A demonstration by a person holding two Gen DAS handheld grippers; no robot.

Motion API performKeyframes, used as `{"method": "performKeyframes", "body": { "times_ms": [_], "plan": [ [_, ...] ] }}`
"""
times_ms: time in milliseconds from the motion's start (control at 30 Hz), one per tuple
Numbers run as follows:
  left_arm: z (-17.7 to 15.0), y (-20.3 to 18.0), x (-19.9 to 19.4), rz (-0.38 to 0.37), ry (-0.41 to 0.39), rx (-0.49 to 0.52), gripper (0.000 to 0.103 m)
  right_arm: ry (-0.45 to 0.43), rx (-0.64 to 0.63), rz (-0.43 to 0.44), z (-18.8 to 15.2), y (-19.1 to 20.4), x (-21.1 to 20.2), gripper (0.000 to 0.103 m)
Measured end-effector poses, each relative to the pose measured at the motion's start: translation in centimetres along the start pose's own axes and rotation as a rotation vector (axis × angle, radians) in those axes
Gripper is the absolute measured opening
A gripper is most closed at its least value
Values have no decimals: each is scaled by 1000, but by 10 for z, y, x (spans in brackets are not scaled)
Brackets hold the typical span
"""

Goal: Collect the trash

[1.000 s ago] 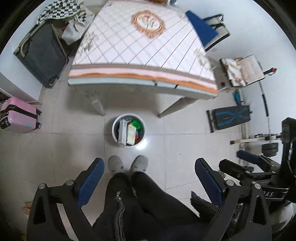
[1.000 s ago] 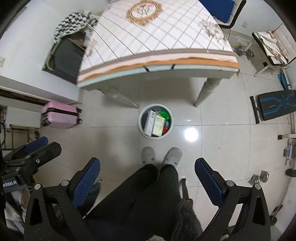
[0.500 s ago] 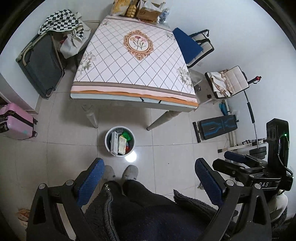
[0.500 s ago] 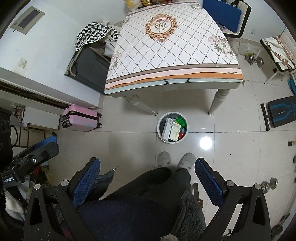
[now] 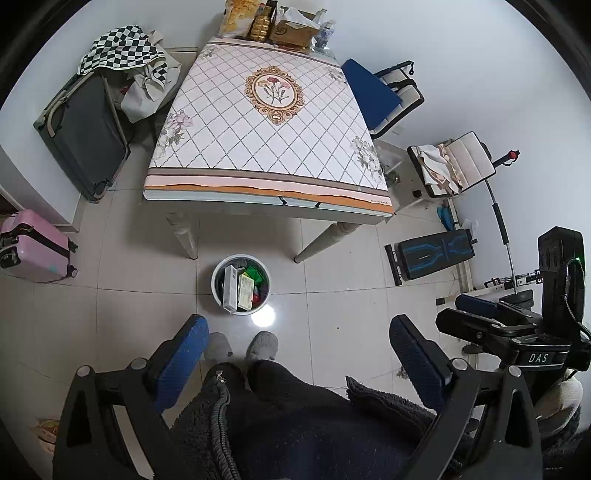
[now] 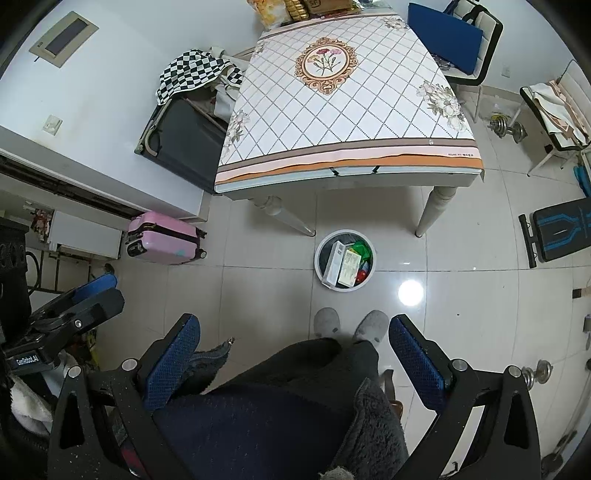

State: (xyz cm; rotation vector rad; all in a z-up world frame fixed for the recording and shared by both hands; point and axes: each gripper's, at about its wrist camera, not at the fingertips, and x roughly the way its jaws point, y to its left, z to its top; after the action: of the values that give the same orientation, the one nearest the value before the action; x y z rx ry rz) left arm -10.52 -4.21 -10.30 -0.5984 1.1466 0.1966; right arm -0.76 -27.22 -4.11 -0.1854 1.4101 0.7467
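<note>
The left gripper [image 5: 295, 354] is spread wide with nothing between its fingers [image 5: 183, 356], held high over the person's lap and looking down at the floor. The right gripper [image 6: 293, 354] stands the same way, wide apart and empty. One round white bin [image 5: 218, 271] sits on the tiles just in front of the two grey slippers [image 5: 262, 345], near the desk [image 5: 266, 184] and between its two front legs. From the left gripper the bin lies ahead and slightly left of centre; from the right gripper [image 5: 480, 321] it lies ahead and slightly right of centre, so neither looks clearly nearer.

Inside the bin are two long boxes [image 6: 341, 264], side by side, their long axes running toward and away from the person, plus a green packet and something red beside them. The near part of the desk top is bare; a cluster of packets and a carton [image 5: 293, 31] stands at its far edge. No loose trash shows on the floor, so collection seems done or nearly so.
</note>
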Motion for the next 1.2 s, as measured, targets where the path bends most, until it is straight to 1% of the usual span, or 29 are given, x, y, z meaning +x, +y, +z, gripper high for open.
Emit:
{"method": "performKeyframes", "body": {
  "times_ms": [533, 900, 1200],
  "plan": [
    [-4, -5, 0, 6, 15, 26, 101, 21, -10, 14, -1, 0, 0, 103],
    [-3, -7, 2, 1, 31, 29, 101, 32, -7, 21, -1, -3, 1, 103],
    [-3, -9, 4, 0, 28, 29, 101, 34, -7, 18, -2, -5, -1, 103]
  ]
}}
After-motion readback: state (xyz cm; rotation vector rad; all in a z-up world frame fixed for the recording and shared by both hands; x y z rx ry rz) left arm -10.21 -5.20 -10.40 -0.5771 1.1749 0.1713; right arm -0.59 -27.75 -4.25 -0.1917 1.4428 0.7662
